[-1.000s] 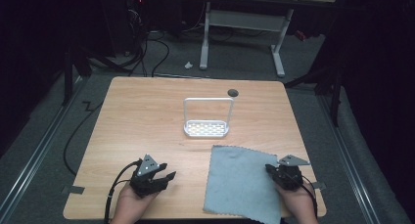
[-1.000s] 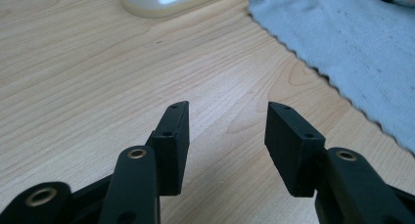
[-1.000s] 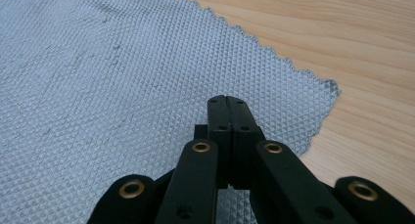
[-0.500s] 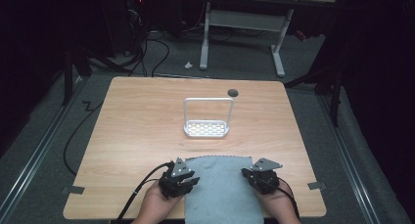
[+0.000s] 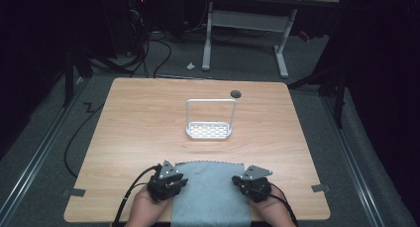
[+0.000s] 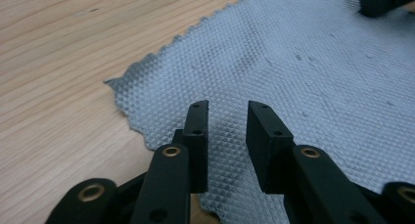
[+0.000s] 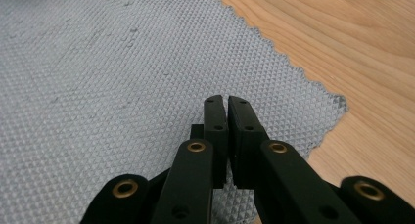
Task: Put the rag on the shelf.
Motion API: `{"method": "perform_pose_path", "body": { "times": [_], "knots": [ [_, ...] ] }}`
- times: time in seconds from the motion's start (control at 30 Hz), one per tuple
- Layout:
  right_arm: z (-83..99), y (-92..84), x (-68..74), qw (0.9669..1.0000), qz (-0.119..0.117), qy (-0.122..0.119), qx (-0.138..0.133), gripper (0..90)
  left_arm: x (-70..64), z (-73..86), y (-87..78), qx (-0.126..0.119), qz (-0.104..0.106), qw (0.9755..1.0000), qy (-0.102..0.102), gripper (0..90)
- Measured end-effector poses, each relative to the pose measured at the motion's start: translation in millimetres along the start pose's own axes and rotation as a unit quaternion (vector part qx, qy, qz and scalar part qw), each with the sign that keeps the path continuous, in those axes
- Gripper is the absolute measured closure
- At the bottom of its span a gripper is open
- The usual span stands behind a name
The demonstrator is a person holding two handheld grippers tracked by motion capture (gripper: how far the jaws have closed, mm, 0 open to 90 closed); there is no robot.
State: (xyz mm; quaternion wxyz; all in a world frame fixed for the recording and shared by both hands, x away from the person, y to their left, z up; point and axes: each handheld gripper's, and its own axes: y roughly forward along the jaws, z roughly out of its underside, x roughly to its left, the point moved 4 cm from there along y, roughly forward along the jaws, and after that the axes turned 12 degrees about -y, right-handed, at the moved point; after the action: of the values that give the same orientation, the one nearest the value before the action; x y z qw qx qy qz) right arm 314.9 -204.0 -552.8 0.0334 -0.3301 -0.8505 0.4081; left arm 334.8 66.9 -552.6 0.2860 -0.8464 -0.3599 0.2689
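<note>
A grey-blue textured cloth [image 5: 210, 192] lies flat at the table's [image 5: 148, 128] front edge, between my two grippers. My left gripper [image 5: 179, 182] sits at the cloth's left side. In the left gripper view its jaws [image 6: 227, 109] stand part open over the cloth [image 6: 293, 62] near its left corner; they have just been closing, and nothing is between them. My right gripper [image 5: 241, 183] is at the cloth's right side. Its jaws [image 7: 227, 101] are shut to a thin slit just above the cloth [image 7: 98, 62], near the far right corner, with no fold pinched that I can see.
A white wire rack [image 5: 209, 130] with a perforated base stands upright at mid-table, beyond the cloth. A small dark round hole [image 5: 236, 93] sits behind it. Bare wood lies to the left and right of the rack. The floor around the table is dark.
The cloth has slid left from the front right to the front middle, with the right gripper moving along with it. The left gripper has moved right onto the cloth's left edge, its jaws narrower.
</note>
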Motion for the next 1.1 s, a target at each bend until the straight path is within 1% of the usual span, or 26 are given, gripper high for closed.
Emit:
{"method": "perform_pose_path", "body": {
  "times": [0.03,0.07,0.1,0.13,0.17,0.2,0.23,0.27,0.33,0.4,0.5,0.57,0.63,0.7,0.73,0.8,0.87,0.93,1.0,1.1],
  "knots": [
    [-0.2,0.1,0.1,1.0,0.0,-0.002,0.001,88.0,3.7,-2.4,-2.0,-0.012,-0.006,0.9999,-0.002,66.0],
    [-0.2,0.2,-0.2,1.0,-0.003,-0.002,0.0,88.1,8.8,-5.3,-4.1,-0.026,-0.015,0.9995,-0.009,65.9],
    [0.3,0.2,-1.1,1.0,-0.006,0.003,-0.003,88.1,15.7,-8.5,-5.8,-0.039,-0.023,0.9988,-0.018,66.1],
    [0.9,0.1,-1.9,0.9999,-0.01,0.007,-0.005,88.1,23.5,-11.6,-5.5,-0.046,-0.025,0.9981,-0.034,66.3],
    [1.3,0.0,-2.4,0.9999,-0.012,0.01,-0.006,88.1,31.0,-14.2,-3.7,-0.048,-0.027,0.9972,-0.05,66.2],
    [1.5,0.2,-2.5,0.9999,-0.011,0.01,-0.008,88.1,36.1,-16.4,-1.4,-0.048,-0.023,0.9966,-0.062,65.3],
    [1.6,0.0,-2.5,0.9999,-0.011,0.007,-0.007,88.1,39.1,-17.9,1.0,-0.049,-0.022,0.9963,-0.066,64.1],
    [1.6,0.0,-2.3,0.9999,-0.011,0.007,-0.008,88.1,40.6,-19.0,3.2,-0.048,-0.025,0.9965,-0.064,63.3],
    [1.9,0.1,-2.4,0.9999,-0.012,0.008,-0.009,88.1,41.7,-20.5,8.2,-0.042,-0.024,0.997,-0.06,61.5],
    [2.2,0.1,-3.1,0.9998,-0.015,0.009,-0.011,88.2,41.5,-20.5,11.7,-0.039,-0.014,0.9974,-0.06,63.1],
    [2.5,0.0,-3.4,0.9998,-0.017,0.009,-0.011,88.1,40.9,-19.5,13.5,-0.035,-0.009,0.9976,-0.059,65.1],
    [2.6,0.0,-3.4,0.9998,-0.016,0.009,-0.012,88.2,41.0,-19.8,14.2,-0.035,-0.004,0.9973,-0.065,65.4],
    [2.7,0.2,-3.4,0.9997,-0.016,0.009,-0.015,88.0,40.9,-20.0,15.1,-0.035,0.002,0.9972,-0.067,68.7],
    [3.0,0.0,-3.1,0.9997,-0.015,0.012,-0.014,87.8,39.8,-20.0,16.2,-0.034,0.011,0.9973,-0.064,72.4],
    [3.0,-0.1,-2.7,0.9998,-0.013,0.012,-0.013,87.7,39.7,-20.1,16.5,-0.033,0.011,0.9976,-0.06,73.8],
    [2.9,0.2,-2.3,0.9998,-0.011,0.008,-0.016,87.6,39.9,-20.0,17.1,-0.032,0.013,0.9975,-0.062,78.7],
    [3.4,-0.1,-2.3,0.9998,-0.012,0.011,-0.016,87.5,40.4,-20.0,17.5,-0.031,0.015,0.997,-0.069,83.0],
    [3.8,-0.8,-1.5,0.9997,-0.012,0.012,-0.015,87.0,39.3,-20.0,18.1,-0.029,0.015,0.9976,-0.061,87.7],
    [4.2,-1.7,0.8,0.9998,-0.008,0.004,-0.016,86.8,37.9,-19.7,18.2,-0.029,0.01,0.9982,-0.051,88.8],
    [4.0,-1.6,0.7,0.9998,-0.01,0.009,-0.016,86.4,36.4,-19.1,17.7,-0.028,0.007,0.9987,-0.042,89.0]
  ]
}}
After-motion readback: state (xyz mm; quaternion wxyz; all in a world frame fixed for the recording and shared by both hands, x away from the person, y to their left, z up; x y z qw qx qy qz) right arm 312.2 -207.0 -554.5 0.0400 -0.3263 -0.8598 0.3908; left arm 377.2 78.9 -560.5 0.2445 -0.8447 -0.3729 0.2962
